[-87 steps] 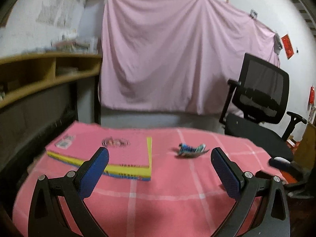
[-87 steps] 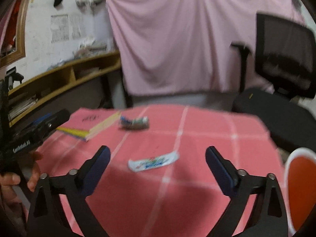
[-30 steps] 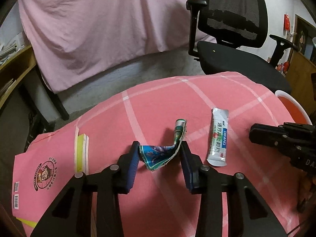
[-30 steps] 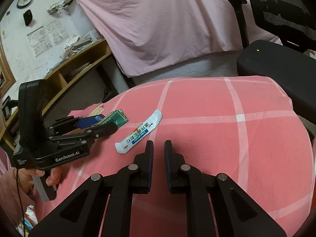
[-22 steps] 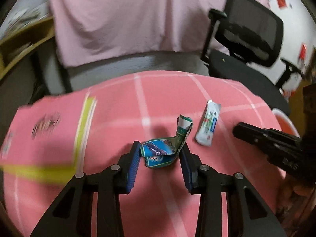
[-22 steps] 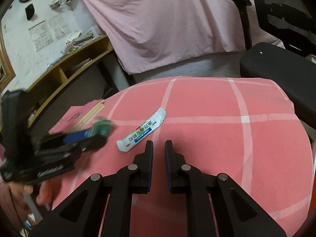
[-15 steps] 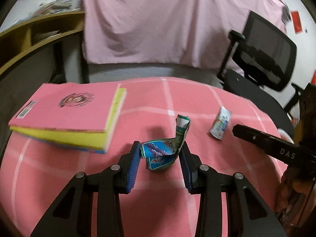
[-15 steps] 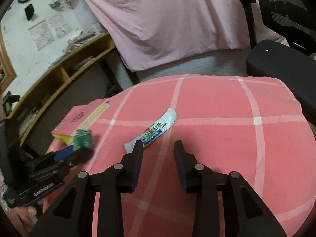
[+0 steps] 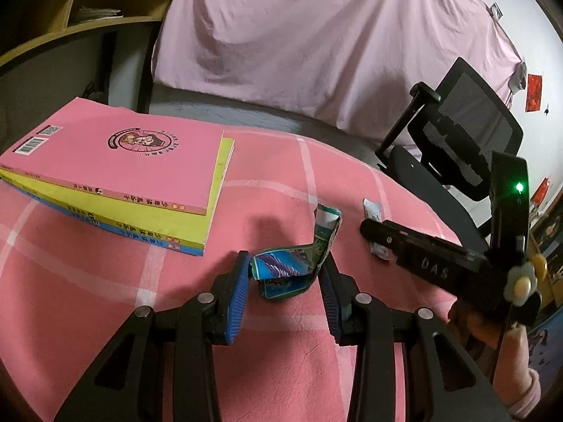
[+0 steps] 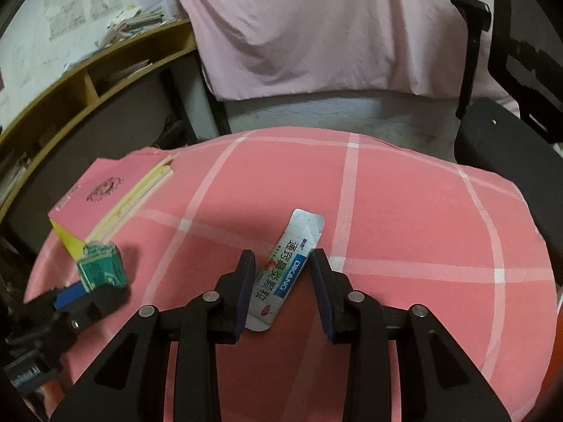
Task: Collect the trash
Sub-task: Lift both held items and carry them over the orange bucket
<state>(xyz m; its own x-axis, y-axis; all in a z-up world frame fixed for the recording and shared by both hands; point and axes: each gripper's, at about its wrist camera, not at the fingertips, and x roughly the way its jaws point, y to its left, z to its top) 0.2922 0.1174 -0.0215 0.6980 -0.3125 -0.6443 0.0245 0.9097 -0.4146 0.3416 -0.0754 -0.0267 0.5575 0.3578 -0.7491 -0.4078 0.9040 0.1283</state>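
My left gripper (image 9: 283, 274) is shut on a crumpled blue-green wrapper (image 9: 299, 262) and holds it above the pink checked tablecloth (image 9: 105, 281); it also shows in the right wrist view (image 10: 100, 267). My right gripper (image 10: 281, 277) is open, its fingers either side of a white sachet (image 10: 290, 265) with blue and green print that lies flat on the cloth. In the left wrist view the sachet (image 9: 373, 212) is partly hidden behind the right gripper's body (image 9: 429, 262).
A stack of pink and yellow books (image 9: 116, 172) lies on the left of the table, also visible in the right wrist view (image 10: 112, 200). A black office chair (image 9: 454, 140) stands beyond the right edge. A pink sheet (image 9: 316, 42) hangs behind. Wooden shelves (image 10: 88, 81) run along the left.
My right gripper has opened and moved forward so that its fingers straddle the white sachet. My left gripper has swung left with the wrapper still held.
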